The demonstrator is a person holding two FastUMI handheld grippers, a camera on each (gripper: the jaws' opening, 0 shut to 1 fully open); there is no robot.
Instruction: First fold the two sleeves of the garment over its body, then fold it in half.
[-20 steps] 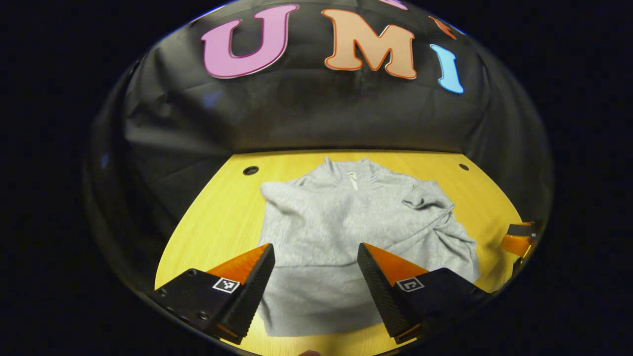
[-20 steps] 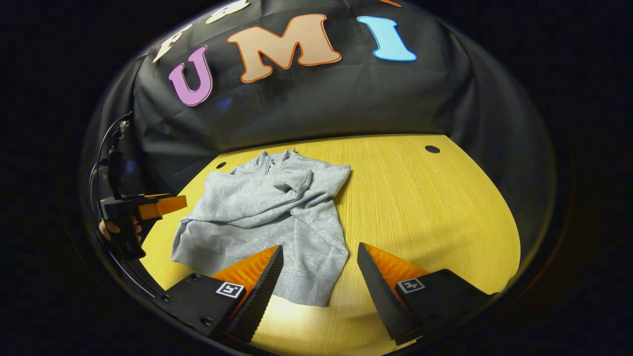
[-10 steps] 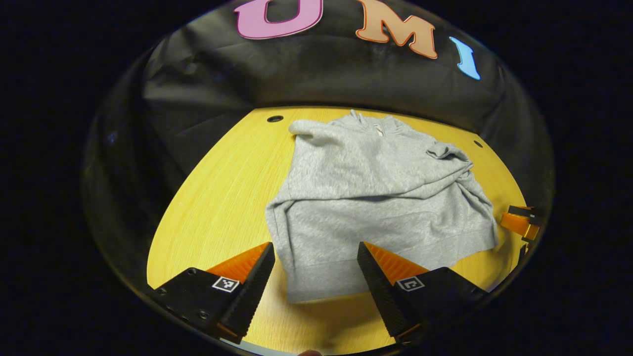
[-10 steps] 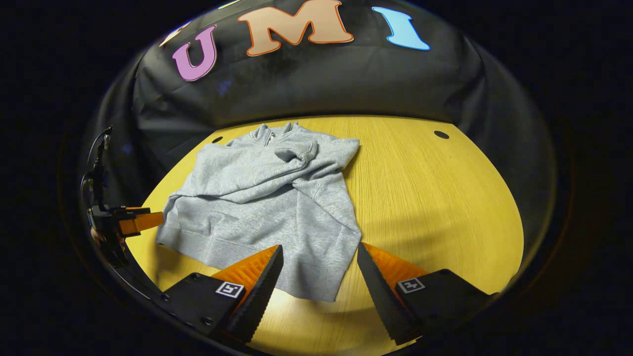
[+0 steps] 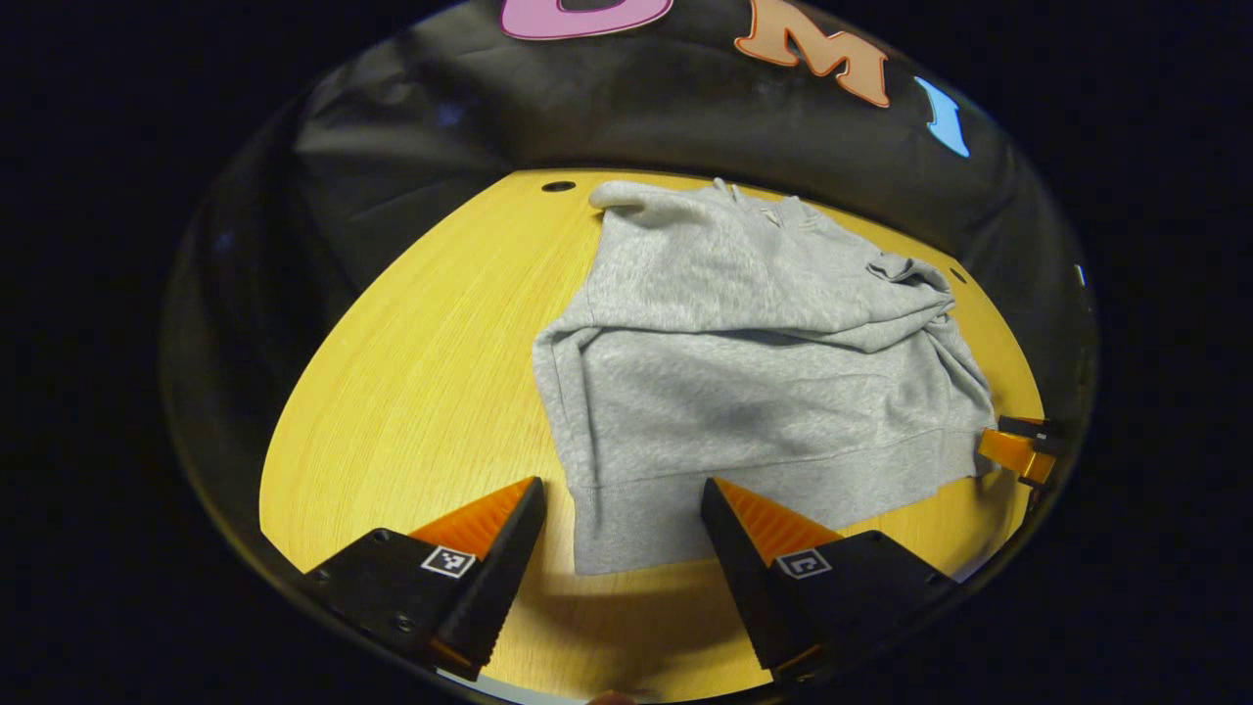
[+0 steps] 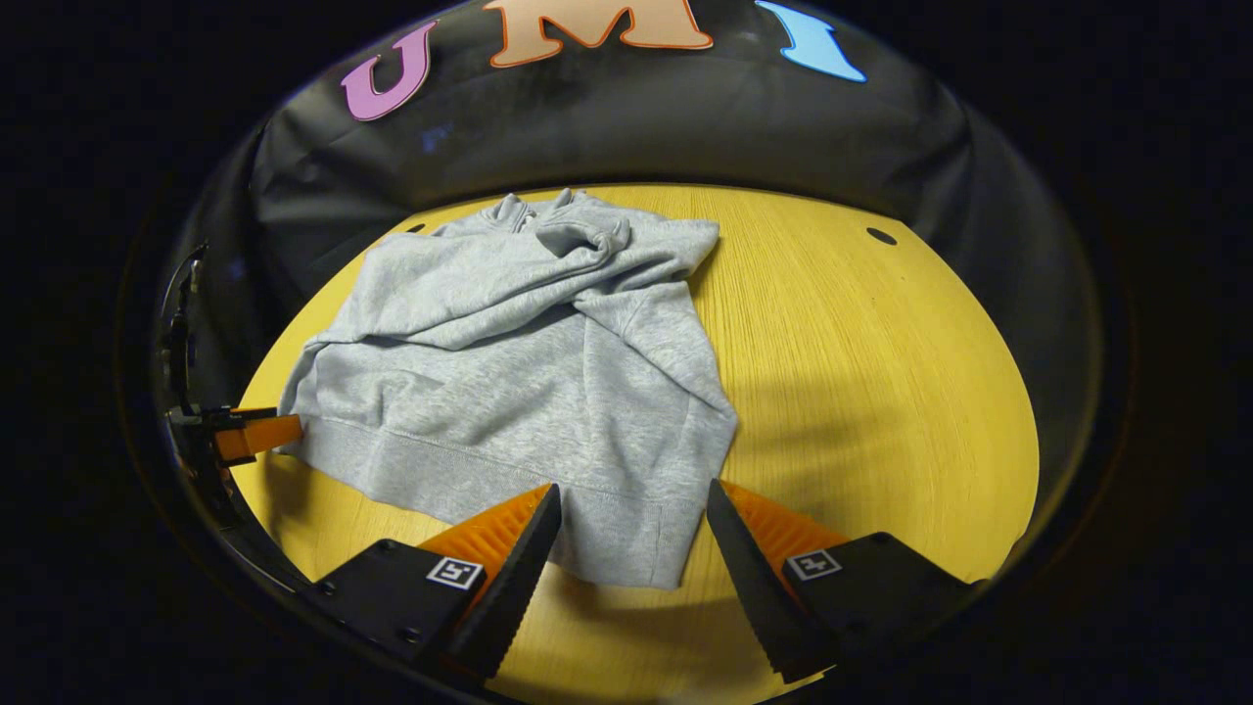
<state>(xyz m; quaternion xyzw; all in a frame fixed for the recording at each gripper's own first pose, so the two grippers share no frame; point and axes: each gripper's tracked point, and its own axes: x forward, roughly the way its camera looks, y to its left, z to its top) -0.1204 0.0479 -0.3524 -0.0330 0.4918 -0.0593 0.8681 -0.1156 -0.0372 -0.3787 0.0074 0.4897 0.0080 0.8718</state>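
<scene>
Moved closer and lower vs. the earlier frames: both cams now tipped down over the near hem, sweatshirt point(image 5: 754, 382) sitting bigger and higher in each view.

Step, as judged: both sleeves point(image 6: 548, 264) already lying crossed over the body, so sleeve folds look done; fold-in-half now in hand, at the approach-to-hem stage.

Left gripper point(image 5: 622, 509): spread wide, pinching nothing, straddling the hem's left corner, which lies between the fingers; contact w/ cloth can't be told. Seen from the right gripper view as a small tip at the garment's far hem corner point(image 6: 259, 436).

Right gripper point(image 6: 631, 514): also spread, empty, hem's right corner between its fingers. Seen in the left gripper view just beside the opposite hem end point(image 5: 1018, 452).

Garment flat on the counter point(image 6: 881, 372), collar point(image 6: 533, 211) toward the booth wall, hem point(image 5: 744, 480) toward the grippers.

Next, prob.: drop each gripper onto its hem corner, close on all layers, lift together, carry hem toward collar. Needs even height both sides, else skewed fold; risk of sleeves sliding off during lift.
</scene>
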